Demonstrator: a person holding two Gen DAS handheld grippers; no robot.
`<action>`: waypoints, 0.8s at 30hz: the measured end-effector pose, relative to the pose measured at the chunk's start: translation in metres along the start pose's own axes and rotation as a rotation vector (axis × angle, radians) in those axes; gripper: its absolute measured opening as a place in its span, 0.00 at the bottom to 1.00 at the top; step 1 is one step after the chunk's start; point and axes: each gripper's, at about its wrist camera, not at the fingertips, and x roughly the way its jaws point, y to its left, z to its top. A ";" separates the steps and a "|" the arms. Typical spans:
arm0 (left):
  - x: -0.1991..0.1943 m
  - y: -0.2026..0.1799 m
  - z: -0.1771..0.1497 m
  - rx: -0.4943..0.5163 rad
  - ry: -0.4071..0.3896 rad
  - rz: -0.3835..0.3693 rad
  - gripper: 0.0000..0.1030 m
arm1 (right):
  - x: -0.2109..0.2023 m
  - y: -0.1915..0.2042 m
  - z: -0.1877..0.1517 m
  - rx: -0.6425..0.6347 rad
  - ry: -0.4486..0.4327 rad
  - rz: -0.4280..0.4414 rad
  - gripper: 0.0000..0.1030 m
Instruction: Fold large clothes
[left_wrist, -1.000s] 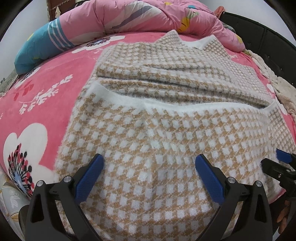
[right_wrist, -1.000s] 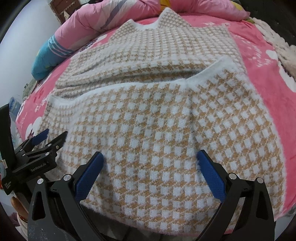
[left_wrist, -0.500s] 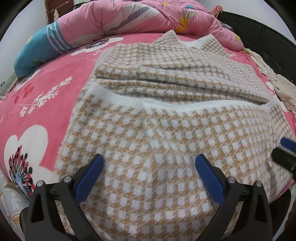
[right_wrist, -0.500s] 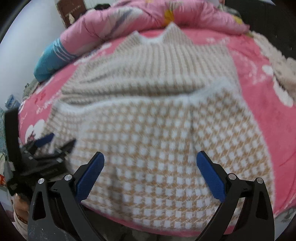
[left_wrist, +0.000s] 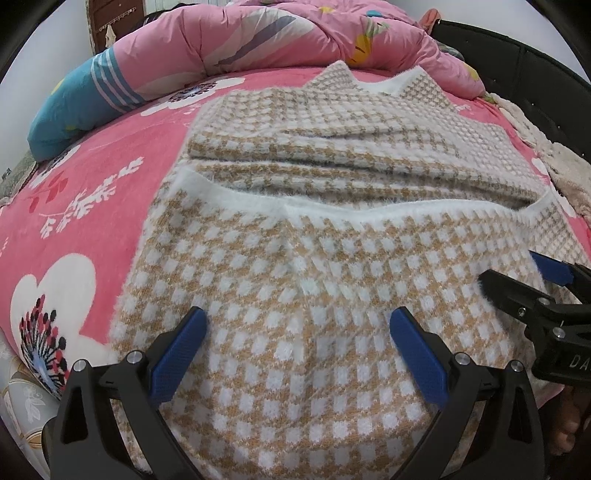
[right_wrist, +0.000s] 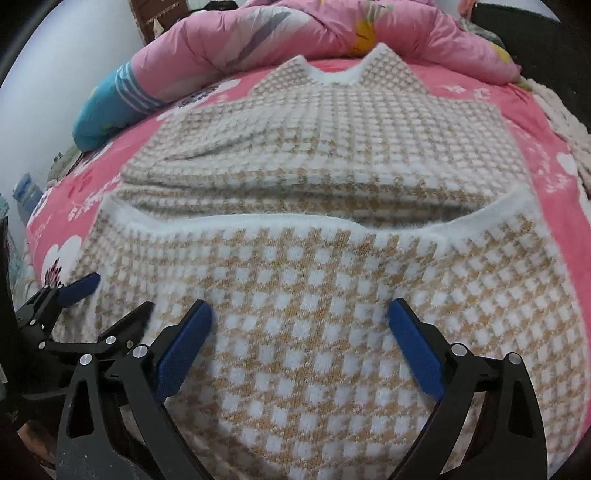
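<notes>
A tan-and-white checked knit sweater (left_wrist: 332, 229) lies flat on the pink bed, its lower part folded up so the white hem (left_wrist: 332, 206) runs across the middle; it also fills the right wrist view (right_wrist: 314, 258). My left gripper (left_wrist: 297, 328) is open, hovering above the folded near part, holding nothing. My right gripper (right_wrist: 299, 317) is open above the same part, empty. Each gripper shows in the other's view: the right one at the right edge (left_wrist: 517, 280), the left one at the lower left (right_wrist: 110, 295).
A pink floral blanket (left_wrist: 92, 192) covers the bed. A rolled pink quilt (left_wrist: 277, 33) with a blue end (left_wrist: 81, 99) lies along the far side. A cream knit throw (left_wrist: 561, 166) and a dark headboard (left_wrist: 535, 74) are at the right.
Both grippers stayed open over the sweater. The right gripper moved left, closer to the left gripper. The sweater has not moved.
</notes>
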 end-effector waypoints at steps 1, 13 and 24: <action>0.000 0.000 0.000 0.002 -0.001 0.001 0.95 | 0.001 0.000 0.000 0.002 -0.001 0.000 0.89; 0.000 -0.001 0.000 0.006 -0.002 0.000 0.95 | -0.003 -0.007 -0.002 0.024 0.003 -0.005 0.89; -0.002 -0.001 -0.003 0.006 -0.007 0.001 0.95 | -0.001 -0.006 0.000 0.037 0.010 -0.008 0.92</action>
